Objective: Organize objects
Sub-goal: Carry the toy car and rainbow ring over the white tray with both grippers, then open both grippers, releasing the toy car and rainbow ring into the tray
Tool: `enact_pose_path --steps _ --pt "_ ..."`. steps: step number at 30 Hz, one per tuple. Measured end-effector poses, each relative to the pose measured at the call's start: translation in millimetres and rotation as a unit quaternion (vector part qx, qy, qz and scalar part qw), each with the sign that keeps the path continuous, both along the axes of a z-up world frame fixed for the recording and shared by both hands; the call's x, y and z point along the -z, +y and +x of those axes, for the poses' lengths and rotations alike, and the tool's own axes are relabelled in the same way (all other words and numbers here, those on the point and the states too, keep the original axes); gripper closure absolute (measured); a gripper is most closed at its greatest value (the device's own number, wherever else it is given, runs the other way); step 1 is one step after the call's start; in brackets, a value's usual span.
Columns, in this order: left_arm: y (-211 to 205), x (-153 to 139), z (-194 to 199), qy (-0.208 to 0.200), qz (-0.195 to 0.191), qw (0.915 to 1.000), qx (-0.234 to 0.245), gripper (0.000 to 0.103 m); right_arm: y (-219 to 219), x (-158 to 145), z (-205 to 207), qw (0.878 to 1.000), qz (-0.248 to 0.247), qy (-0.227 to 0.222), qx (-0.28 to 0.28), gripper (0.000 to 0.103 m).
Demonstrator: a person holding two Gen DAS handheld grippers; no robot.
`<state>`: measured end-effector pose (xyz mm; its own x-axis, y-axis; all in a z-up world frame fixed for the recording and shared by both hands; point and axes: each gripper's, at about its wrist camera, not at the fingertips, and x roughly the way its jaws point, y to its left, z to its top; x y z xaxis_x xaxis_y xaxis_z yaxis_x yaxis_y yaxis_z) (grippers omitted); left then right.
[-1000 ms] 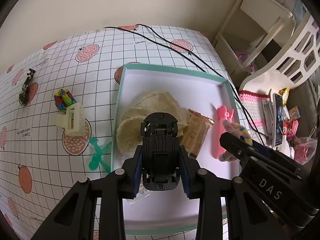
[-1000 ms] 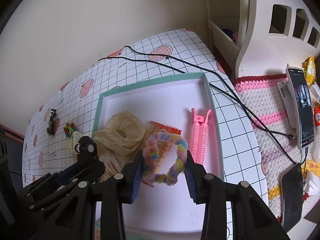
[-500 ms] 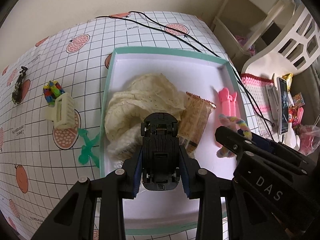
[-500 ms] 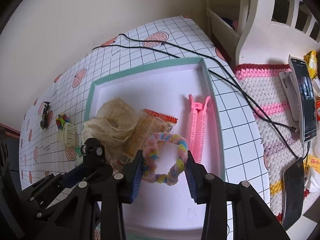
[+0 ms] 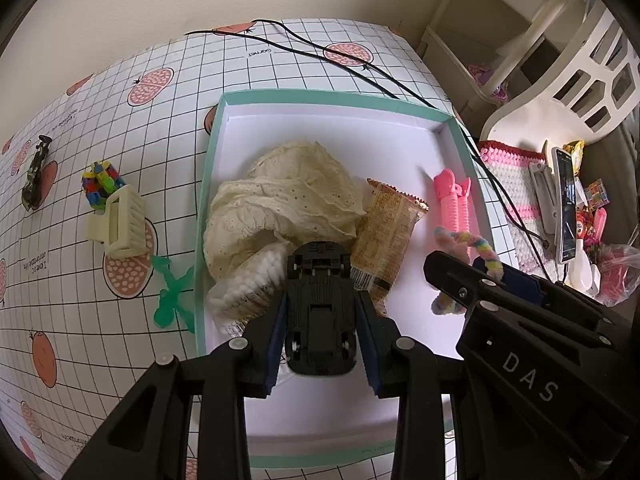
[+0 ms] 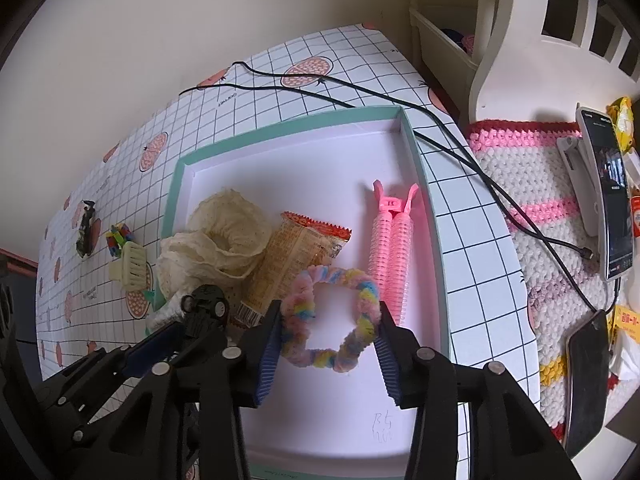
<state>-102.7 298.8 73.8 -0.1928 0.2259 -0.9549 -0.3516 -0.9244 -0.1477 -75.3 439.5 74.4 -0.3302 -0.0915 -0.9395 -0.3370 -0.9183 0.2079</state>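
Grid tablecloth [image 5: 280,64] printed "Garnet", gripper [image 5: 528,380] marked "DAS"

Counter [image 5: 280,64]: white, black grid, pink fruit prints. Tray [image 5: 320,98]: teal rim, white inside. Toy car [image 5: 320,312] black; cloth [image 5: 288,200] cream; snack packet [image 6: 296,256] tan, orange edge; hair roller [image 6: 392,252] pink; scrunchie [image 6: 332,320] pastel rainbow; claw clip [image 5: 122,220] cream.

Cream wall [image 6: 200,20], white shelving [image 6: 520,40]
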Motion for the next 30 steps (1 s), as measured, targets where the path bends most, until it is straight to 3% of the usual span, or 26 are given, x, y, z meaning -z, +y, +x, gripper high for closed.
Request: enact_pose_path --steps 10,26,30 --pt "-5 -8 -2 0.005 0.009 0.9999 -0.003 0.053 2 -9 2 1.0 -0.001 0.018 0.008 0.049" --pt "-29 -26 -10 0.026 0.016 0.9988 -0.037 0.052 4 -27 4 0.999 0.002 0.046 0.015 0.048" --pt "-39 -29 -16 0.037 0.006 0.9976 -0.059 0.045 3 -27 3 0.999 0.003 0.043 0.012 0.048"
